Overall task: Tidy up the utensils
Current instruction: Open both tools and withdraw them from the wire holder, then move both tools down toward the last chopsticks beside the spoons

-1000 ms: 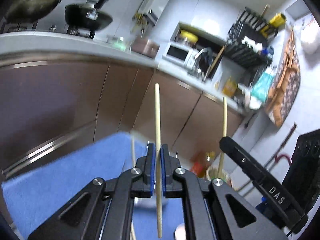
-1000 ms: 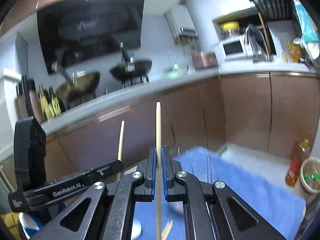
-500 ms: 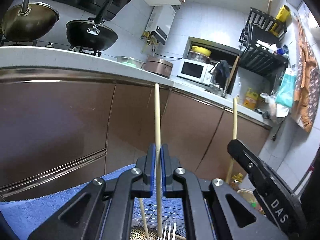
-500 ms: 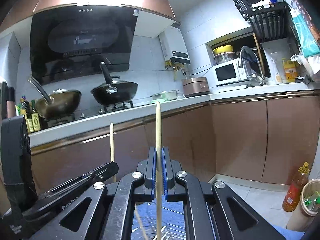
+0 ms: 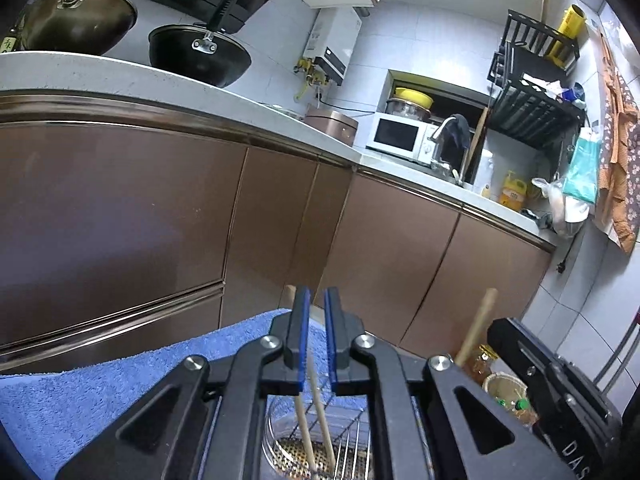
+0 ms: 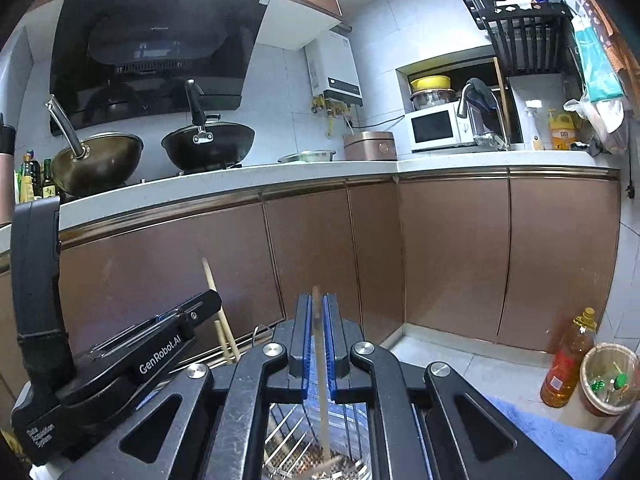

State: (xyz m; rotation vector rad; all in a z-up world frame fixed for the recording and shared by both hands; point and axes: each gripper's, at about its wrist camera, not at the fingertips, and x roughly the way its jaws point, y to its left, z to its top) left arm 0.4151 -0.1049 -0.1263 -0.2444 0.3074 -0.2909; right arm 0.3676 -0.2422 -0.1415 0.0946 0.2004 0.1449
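My left gripper (image 5: 314, 298) is open, its blue pads a little apart, right above a wire utensil basket (image 5: 316, 446). Two wooden chopsticks (image 5: 316, 420) stand loose in the basket below the pads. My right gripper (image 6: 316, 304) is open too. A blurred wooden chopstick (image 6: 322, 384) drops between its pads into the same basket (image 6: 316, 446). The right gripper's body (image 5: 560, 392) shows in the left wrist view, with its chopstick (image 5: 476, 326) beside it. The left gripper's body (image 6: 120, 360) shows in the right wrist view, with the two chopsticks (image 6: 222, 320).
The basket stands on a blue towel (image 5: 92, 392). Brown cabinet fronts (image 6: 440, 256) face me under a white counter (image 6: 320, 170) with two woks, a microwave and a sink. An oil bottle (image 6: 568, 360) and a bin (image 6: 610, 380) stand on the floor at right.
Both grippers have opened and let go of their chopsticks. The chopsticks have slid down from between the pads into the basket.
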